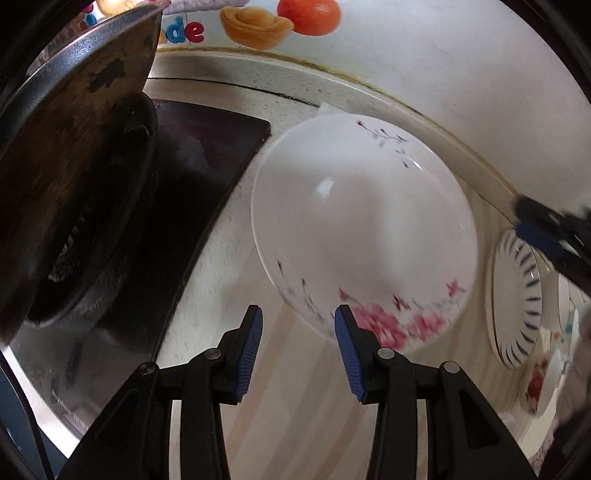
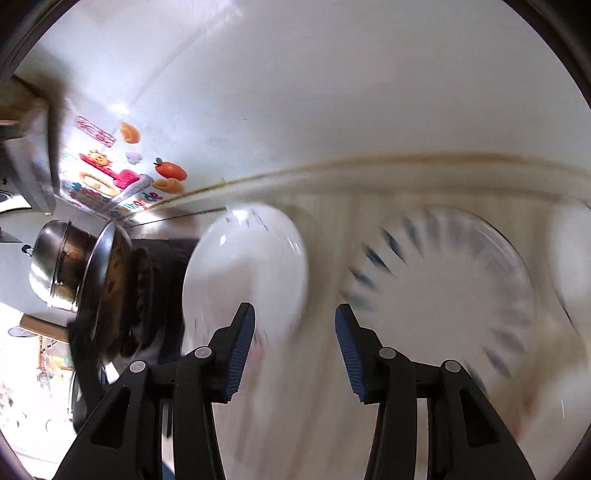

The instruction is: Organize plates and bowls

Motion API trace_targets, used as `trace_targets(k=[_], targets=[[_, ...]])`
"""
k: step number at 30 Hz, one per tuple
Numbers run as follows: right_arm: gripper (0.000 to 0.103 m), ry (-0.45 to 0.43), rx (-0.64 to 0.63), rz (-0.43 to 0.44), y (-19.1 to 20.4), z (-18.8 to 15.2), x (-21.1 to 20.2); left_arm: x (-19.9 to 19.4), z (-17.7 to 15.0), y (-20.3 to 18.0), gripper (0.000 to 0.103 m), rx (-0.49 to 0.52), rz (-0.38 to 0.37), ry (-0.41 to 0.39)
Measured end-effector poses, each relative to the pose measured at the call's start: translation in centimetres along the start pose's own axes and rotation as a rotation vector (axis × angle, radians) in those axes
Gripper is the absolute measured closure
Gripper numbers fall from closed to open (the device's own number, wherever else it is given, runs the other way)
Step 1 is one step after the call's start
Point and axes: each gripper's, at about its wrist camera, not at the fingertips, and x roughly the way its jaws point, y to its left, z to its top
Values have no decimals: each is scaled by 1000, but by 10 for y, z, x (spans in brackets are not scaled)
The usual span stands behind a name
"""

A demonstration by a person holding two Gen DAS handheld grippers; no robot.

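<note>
A white plate with pink blossoms (image 1: 362, 229) lies flat on the pale counter, just ahead of my left gripper (image 1: 298, 310), which hovers open over its near rim with nothing between its fingers. To the right sits a white plate with blue radial stripes (image 1: 517, 295), and beyond it a small dish with a red flower (image 1: 539, 387). The right gripper (image 1: 546, 229) reaches in above the striped plate. In the right wrist view, which is blurred, my right gripper (image 2: 295, 308) is open and empty above the gap between the blossom plate (image 2: 247, 258) and the striped plate (image 2: 443, 288).
A dark, worn wok (image 1: 74, 147) stands on the black glass stove (image 1: 207, 147) at the left, with a steel pot (image 2: 55, 258) behind it. The white wall with fruit stickers (image 1: 258, 22) closes the counter's back edge. Another white dish (image 2: 572, 258) shows at the far right.
</note>
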Motion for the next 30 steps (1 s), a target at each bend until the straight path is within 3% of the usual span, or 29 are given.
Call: trace_targets(k=[4,8,9,10,13,24,30], targets=[[55,39,-59,-29,4,43,58,12,11,3,65,-35,-11,5],[57,71,-65,-18,-4,55,91,18,17,3,65,-38,-10,1],[59,86,-57,-4,-6,59,99,20,22,2,65,-38,-4,3],[70,101,-45,18,-9,62,106,20,23,1,65,-35,2,-3],[84,132,-40,70,-12,63,123,19,22,3,65,-36,1,-13],[87,127,-4,131,-22,50,104,4,4,13,65,-58,-68,-15],[87,125,-24,119,-18,35,81,-15,-13,10,65,-42,-92,-11]])
